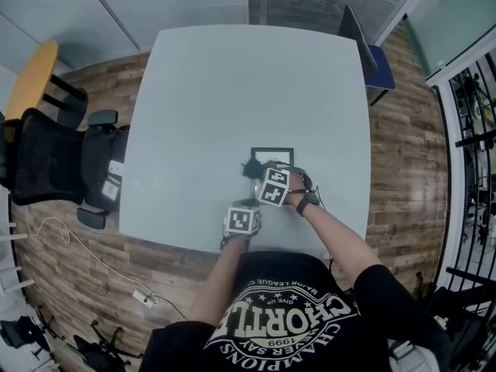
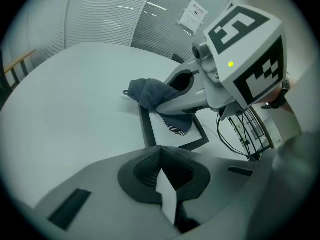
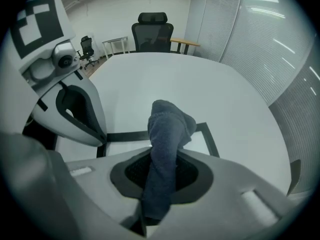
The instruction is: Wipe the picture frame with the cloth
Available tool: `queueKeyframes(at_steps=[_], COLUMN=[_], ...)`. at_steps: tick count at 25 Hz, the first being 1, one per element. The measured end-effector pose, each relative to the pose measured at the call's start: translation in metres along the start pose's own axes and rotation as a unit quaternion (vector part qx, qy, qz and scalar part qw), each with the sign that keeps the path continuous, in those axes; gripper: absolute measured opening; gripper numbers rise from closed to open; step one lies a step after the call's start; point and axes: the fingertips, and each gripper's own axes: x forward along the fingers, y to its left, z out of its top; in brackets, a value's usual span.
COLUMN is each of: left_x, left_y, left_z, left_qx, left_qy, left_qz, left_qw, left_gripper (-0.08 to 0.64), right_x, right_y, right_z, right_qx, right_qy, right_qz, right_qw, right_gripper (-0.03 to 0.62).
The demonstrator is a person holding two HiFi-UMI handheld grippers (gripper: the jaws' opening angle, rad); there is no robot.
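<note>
You have the dark grey-blue terry cloth (image 3: 169, 126) clamped in your right gripper (image 3: 164, 156). Its jaws pinch the lower part and the bunched free end sticks out past the tips. The flat black-bordered picture frame (image 1: 273, 150) with its white centre lies on the pale grey table (image 1: 232, 84), towards the near right part of the top and just in front of you. The cloth's bunched end sits at the frame's left border. It looks pressed down there, though I cannot confirm contact from these views. Your left gripper (image 2: 161, 156) has its jaws together with nothing between them. It hangs just near of the frame and to the left of your right gripper, and it does not touch the frame. So picking up the cloth and bringing it to the frame is done, and I judge the wiping itself to be early or under way. The frame shows no dust, smear or streak that would tell which borders have been covered, so treat the right and far borders and the white centre as left to do. The frame lies loose on a smooth top and may slide under a sideways stroke, so you may want your left gripper resting on the near border to pin it.
</note>
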Motion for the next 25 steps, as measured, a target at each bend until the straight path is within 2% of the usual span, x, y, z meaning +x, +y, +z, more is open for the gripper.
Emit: queueKeyframes(at_steps=[10,14,20,25], left_x=[0.000,-0.001,0.000,-0.001], left_y=[0.001,0.000,-0.002,-0.001], left_z=[0.000,-0.001,-0.001,0.001], left_qx=[-0.001,0.000,-0.001,-0.005], left_qy=[-0.001,-0.001,-0.001,-0.002], left_qz=[-0.002,-0.002,-0.002,-0.004], left_qw=[1.0000,1.0000,1.0000,1.0000], left_gripper=[-0.005,-0.005,-0.005,-0.005], right_x=[-0.029,-0.035,-0.036,-0.037], right_y=[-0.016,-0.020,-0.019,-0.014], right_z=[-0.072,-0.087,-0.084,-0.037], right_qx=[0.042,0.038,0.042,0.034], right_qy=[0.043,0.050,0.050,0.001], right_qz=[-0.039,-0.056,-0.052,-0.036], right_qw=[0.997,0.996,0.997,0.999], right_gripper=[0.074,0.074,0.074,0.074])
